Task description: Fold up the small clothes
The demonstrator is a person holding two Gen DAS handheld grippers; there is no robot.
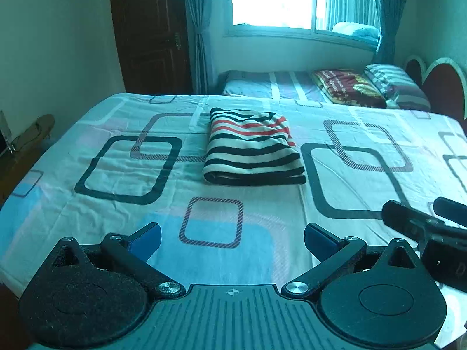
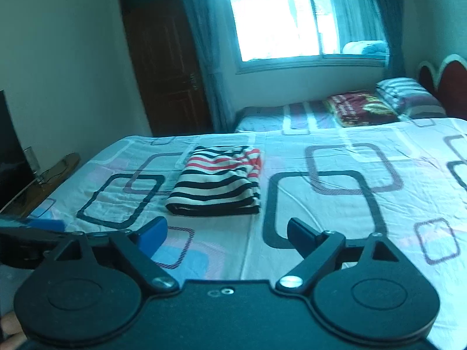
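Note:
A striped garment (image 1: 252, 147), black, white and red, lies folded into a neat rectangle on the patterned bedsheet (image 1: 116, 175). It also shows in the right wrist view (image 2: 219, 180). My left gripper (image 1: 232, 237) is open and empty, held above the sheet well short of the garment. My right gripper (image 2: 227, 234) is open and empty too, also short of the garment and slightly to its right. The right gripper shows at the right edge of the left wrist view (image 1: 429, 224). The left gripper shows at the left edge of the right wrist view (image 2: 32, 233).
A second bed (image 1: 277, 86) with a red pillow (image 1: 347, 87) and a striped pillow (image 1: 394, 83) lies beyond. A dark wooden door (image 1: 151, 32) and a window (image 1: 292, 0) are behind. A low wooden stand (image 2: 43, 183) with a dark screen (image 2: 11, 157) stands left of the bed.

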